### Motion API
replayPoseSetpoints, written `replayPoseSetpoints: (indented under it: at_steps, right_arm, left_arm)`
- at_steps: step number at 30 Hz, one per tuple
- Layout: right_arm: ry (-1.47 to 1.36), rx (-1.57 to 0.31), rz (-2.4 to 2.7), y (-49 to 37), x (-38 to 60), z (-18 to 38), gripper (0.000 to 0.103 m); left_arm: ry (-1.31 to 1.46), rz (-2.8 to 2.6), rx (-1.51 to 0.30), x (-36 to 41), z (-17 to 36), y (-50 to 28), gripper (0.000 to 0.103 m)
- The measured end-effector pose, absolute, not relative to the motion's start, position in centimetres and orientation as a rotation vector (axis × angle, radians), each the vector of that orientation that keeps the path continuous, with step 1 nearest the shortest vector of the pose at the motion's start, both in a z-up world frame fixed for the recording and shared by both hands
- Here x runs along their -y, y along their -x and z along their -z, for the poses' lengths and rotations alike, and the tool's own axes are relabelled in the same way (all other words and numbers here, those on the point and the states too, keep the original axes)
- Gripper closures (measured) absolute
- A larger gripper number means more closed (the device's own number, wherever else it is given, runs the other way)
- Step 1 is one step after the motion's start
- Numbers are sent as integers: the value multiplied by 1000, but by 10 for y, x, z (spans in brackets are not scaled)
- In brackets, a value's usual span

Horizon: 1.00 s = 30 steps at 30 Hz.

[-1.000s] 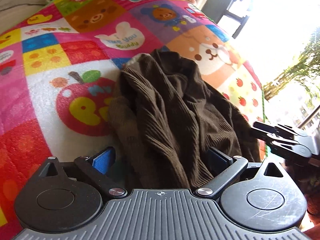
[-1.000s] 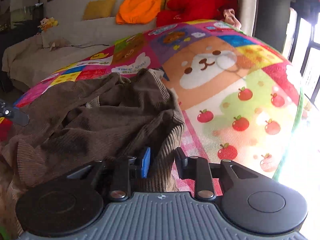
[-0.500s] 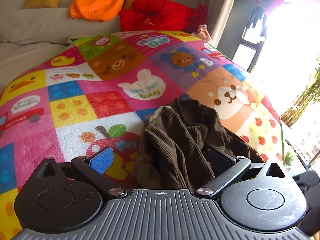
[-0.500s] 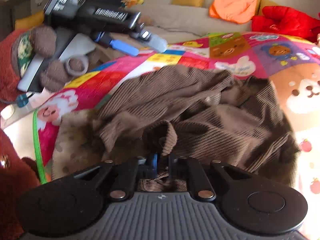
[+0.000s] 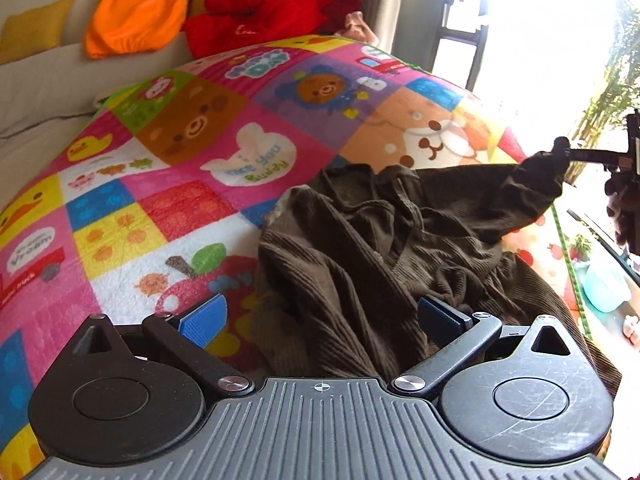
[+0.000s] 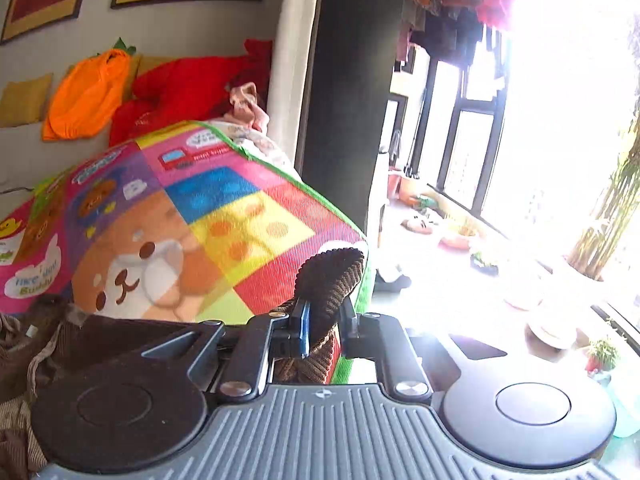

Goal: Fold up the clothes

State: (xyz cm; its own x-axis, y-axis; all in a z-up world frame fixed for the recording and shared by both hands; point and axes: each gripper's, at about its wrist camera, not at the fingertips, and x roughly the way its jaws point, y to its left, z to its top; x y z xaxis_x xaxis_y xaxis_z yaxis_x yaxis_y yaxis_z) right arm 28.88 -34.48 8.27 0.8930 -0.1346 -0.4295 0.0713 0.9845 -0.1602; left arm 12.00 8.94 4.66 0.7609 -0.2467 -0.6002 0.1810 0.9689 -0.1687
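A dark brown ribbed sweater (image 5: 380, 248) lies crumpled on a colourful patchwork play mat (image 5: 180, 168). My left gripper (image 5: 320, 314) is open just above the sweater's near edge, its blue pads on either side of the cloth. My right gripper (image 6: 326, 320) is shut on the sweater's sleeve cuff (image 6: 330, 280) and holds it out to the right, past the mat's edge. In the left wrist view the sleeve (image 5: 532, 184) stretches out to the right gripper (image 5: 568, 152). The rest of the sweater (image 6: 36, 344) shows at the lower left of the right wrist view.
An orange cushion (image 5: 136, 8) and a red plush (image 5: 264, 4) sit on the sofa behind the mat. A bright window (image 6: 560, 120) and floor clutter (image 6: 460, 236) lie to the right. The mat's green edge (image 6: 280, 168) runs beside a dark pillar.
My right gripper closed on the sleeve cuff and pulled it out to the right, off the pile. My left gripper rose and tilted back, staying open over the sweater.
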Motion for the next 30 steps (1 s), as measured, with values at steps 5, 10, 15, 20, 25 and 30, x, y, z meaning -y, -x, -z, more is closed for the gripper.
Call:
replayPoseSetpoints:
  at_steps: [5, 10, 15, 20, 25, 30]
  right_arm:
    - [214, -408, -25, -228, 307, -96, 51]
    - [117, -667, -673, -180, 210, -80, 49]
    - [185, -884, -966, -148, 115, -28, 49]
    - [224, -982, -1028, -158, 71, -13, 91]
    - [218, -820, -1029, -195, 40, -78, 94]
    - [110, -592, -982, -275, -13, -159, 95]
  left_arm:
    - [152, 112, -639, -120, -51, -121, 0]
    - [217, 42, -613, -139, -51, -120, 0]
    - [222, 42, -579, -151, -56, -103, 0]
    - [256, 23, -535, -180, -54, -82, 0]
    - [353, -23, -509, -219, -43, -71, 0]
    - [398, 17, -489, -234, -39, -62, 0]
